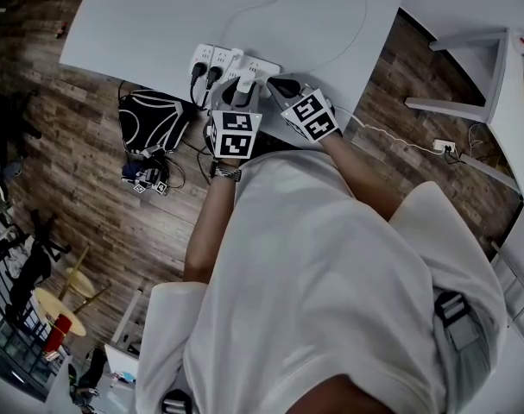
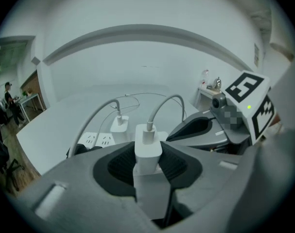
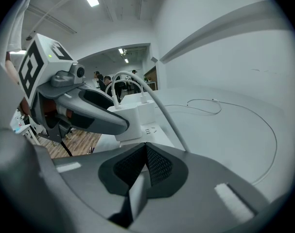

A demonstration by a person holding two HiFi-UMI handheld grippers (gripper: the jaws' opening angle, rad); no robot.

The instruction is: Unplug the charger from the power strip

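Wood-plank floor [image 1: 89,188] surrounds a white counter [image 1: 158,15]. A white power strip [image 1: 211,56] lies at the counter's near edge, with two black plugs [image 1: 203,76] at its left end and white adapters further along. A dark bag [image 1: 154,119] sits on the floor below.

Left gripper [image 2: 148,165]: its fingers [image 2: 120,166] are clenched on the charger [image 2: 147,149], one ribbed pad against each flat side. The charger stands upright between them, at the strip. A white cable [image 2: 162,106] rises from its top and arcs away over the counter. A second charger [image 2: 119,125] stands just beside it, further along the strip. The fingers hide the prongs, so it cannot be told whether they are seated.

Right gripper [image 3: 146,152]: its fingers [image 3: 159,166] are pressed together with nothing identifiable between the pads. It points down near the strip's right end. No view confirms contact with the strip.

Handling assessment:
- The charger is a small, rigid plastic block, judged light.
- Its faces look smooth, so it may slip unless the pads bear squarely on the two flat sides, as they do now.
- The body is the correct hold, not the cable, which is soft and could strain at its connector.
- The strip is also light and will probably lift with the plug unless held down.
- A straight pull along the prongs is advised, since rocking risks disturbing the neighbouring charger.
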